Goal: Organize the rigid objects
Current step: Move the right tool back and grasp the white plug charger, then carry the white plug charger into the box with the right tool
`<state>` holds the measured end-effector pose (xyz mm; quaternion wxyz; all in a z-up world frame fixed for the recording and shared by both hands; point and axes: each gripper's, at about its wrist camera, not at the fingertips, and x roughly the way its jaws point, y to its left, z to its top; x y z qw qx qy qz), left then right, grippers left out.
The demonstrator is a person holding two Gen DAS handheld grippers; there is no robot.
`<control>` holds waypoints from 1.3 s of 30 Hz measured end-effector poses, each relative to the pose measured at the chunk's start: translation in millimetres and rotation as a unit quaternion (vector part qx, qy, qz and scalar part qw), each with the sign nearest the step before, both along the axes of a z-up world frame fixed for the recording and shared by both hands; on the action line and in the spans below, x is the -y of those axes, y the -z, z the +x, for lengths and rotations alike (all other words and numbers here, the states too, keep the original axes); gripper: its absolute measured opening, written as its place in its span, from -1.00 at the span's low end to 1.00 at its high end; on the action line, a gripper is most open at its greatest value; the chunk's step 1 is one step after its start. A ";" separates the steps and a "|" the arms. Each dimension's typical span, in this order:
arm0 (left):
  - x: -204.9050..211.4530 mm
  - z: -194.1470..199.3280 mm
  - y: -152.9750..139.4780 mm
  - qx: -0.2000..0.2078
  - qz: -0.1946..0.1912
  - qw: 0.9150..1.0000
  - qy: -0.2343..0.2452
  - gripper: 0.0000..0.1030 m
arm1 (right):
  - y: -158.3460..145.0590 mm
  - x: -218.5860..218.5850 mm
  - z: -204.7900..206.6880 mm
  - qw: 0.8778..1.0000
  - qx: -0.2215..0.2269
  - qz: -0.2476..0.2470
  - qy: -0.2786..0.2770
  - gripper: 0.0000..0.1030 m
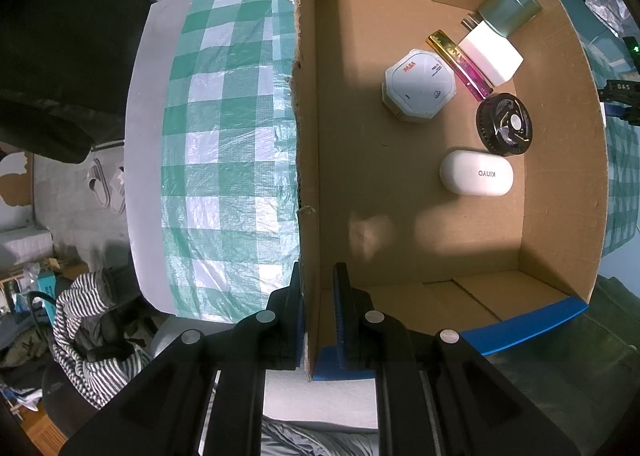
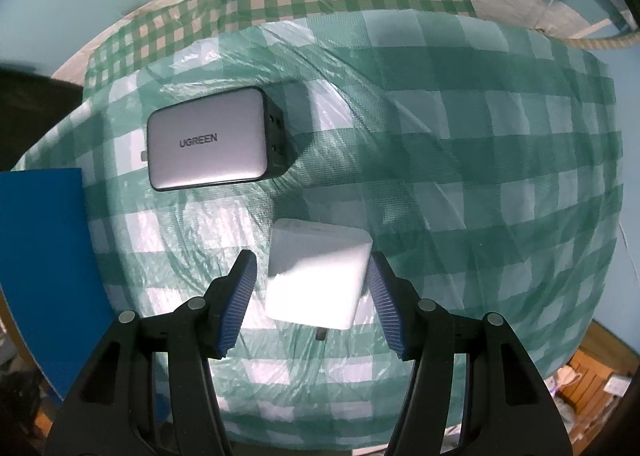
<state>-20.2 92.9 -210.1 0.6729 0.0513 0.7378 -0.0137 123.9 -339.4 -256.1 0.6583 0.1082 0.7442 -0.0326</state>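
My left gripper [image 1: 318, 296] straddles the near wall of a cardboard box [image 1: 308, 135], one finger on each side, jaws close on it. Inside the box lie a white KINYO case [image 1: 476, 173], a black round fan [image 1: 505, 123], a white PASA octagonal box [image 1: 420, 83], a gold-pink bar [image 1: 460, 63], a white charger [image 1: 491, 52] and a grey tin [image 1: 508, 7]. My right gripper [image 2: 312, 288] is open around a white cube charger [image 2: 318, 276] lying on the checked cloth; the pads stand just off its sides. A grey UGREEN charger [image 2: 208, 143] lies further back left.
The green-white checked cloth [image 2: 460, 175] covers the table. The box's blue-taped outer wall [image 2: 44, 264] stands at the left of the right wrist view. Beyond the table edge are a striped garment [image 1: 88, 328] and floor clutter.
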 end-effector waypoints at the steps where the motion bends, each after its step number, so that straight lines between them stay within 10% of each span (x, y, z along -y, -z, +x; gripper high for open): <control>1: 0.0 0.0 -0.1 0.000 0.000 1.000 0.000 -0.78 | 1.6 -1.3 0.5 1.000 -0.001 -0.001 -0.001 0.13; 19: -1.1 0.2 -0.6 -0.001 0.000 1.000 -0.001 -0.78 | 3.8 -15.4 -6.0 0.999 0.007 -0.027 -0.040 -0.05; 39: -2.1 -1.2 1.5 0.001 -0.002 1.000 0.000 -0.78 | -87.1 -79.3 -7.6 0.981 0.061 -0.006 -0.186 -0.05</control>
